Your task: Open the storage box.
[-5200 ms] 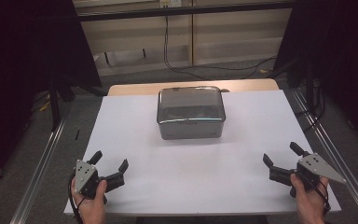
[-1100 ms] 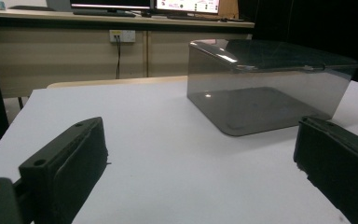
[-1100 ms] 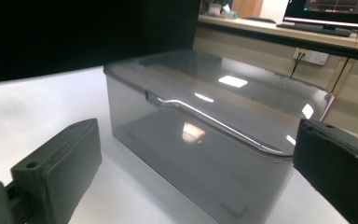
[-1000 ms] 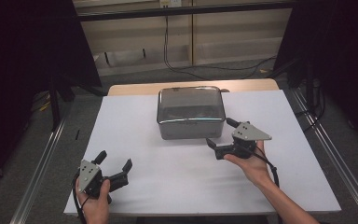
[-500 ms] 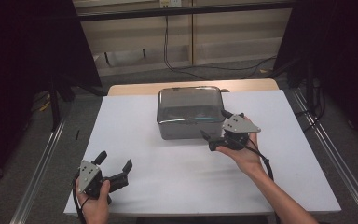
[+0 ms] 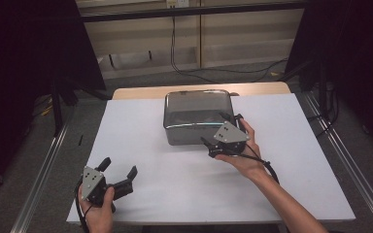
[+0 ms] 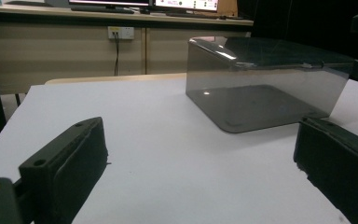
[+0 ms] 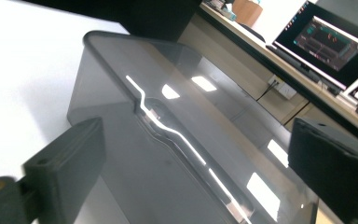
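The left gripper (image 6: 119,172) was held low at the near left by the left hand (image 6: 97,206), its jaws spread wide and pointed forward and to the right. The right gripper (image 6: 221,133) was carried farther forward by the right hand (image 6: 240,155), the forearm stretched in from the near right, the wrist turned leftward. Its jaws were likewise kept wide apart.

No text, label or number is legible anywhere; the lettering on the monitor (image 8: 328,39) is too blurred to read.
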The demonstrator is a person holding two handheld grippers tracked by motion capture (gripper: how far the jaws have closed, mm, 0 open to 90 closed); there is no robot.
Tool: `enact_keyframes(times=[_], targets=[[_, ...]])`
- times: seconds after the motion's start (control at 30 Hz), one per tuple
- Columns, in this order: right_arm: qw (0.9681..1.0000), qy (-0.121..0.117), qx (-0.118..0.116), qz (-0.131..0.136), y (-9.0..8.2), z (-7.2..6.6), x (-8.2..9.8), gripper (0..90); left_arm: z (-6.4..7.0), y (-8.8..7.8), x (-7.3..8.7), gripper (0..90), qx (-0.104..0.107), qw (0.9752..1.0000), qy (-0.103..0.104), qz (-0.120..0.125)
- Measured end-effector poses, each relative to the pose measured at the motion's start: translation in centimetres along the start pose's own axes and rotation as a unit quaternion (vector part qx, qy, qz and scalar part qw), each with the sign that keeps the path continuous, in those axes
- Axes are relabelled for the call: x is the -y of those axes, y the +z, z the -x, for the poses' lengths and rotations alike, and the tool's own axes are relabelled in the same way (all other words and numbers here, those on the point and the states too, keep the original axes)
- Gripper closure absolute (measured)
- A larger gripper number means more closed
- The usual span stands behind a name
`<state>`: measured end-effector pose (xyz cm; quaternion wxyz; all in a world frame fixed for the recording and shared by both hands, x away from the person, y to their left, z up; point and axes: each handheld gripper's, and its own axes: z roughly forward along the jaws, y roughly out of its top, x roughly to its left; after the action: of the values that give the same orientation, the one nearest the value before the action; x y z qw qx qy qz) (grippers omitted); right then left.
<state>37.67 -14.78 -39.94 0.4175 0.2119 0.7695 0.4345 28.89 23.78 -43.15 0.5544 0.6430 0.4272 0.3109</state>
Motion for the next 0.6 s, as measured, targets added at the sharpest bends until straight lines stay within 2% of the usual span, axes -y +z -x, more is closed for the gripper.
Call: enact_keyframes(times=[0.13,0.2,0.27,0.33,0.53,0.6], targets=[[0.9989,-0.045,0.013,-0.003,0.2,-0.4,-0.3,10.3,0.1,-0.1,-0.1,2.7,0.002,1.0000,0.003,0.001],[0.9967,-0.078,0.021,-0.005,0.3,-0.6,-0.4,13.6,0.1,0.0,0.0,2.7,0.002,1.0000,0.003,0.000],[0.9952,-0.095,0.024,-0.009,0.4,-0.8,-0.5,14.7,0.1,0.0,0.0,2.7,0.002,1.0000,0.003,0.000],[0.9917,-0.125,0.028,-0.015,0.6,-1.0,-0.6,17.1,0.1,0.0,0.0,2.7,0.002,1.0000,0.003,0.001],[0.9828,-0.179,0.037,-0.023,1.0,-1.7,-0.7,24.8,0.0,0.0,0.0,2.7,0.001,1.0000,0.002,-0.003],[0.9789,-0.197,0.042,-0.032,1.1,-2.0,-0.6,28.8,0.0,0.1,0.0,2.7,0.002,1.0000,0.002,-0.003]])
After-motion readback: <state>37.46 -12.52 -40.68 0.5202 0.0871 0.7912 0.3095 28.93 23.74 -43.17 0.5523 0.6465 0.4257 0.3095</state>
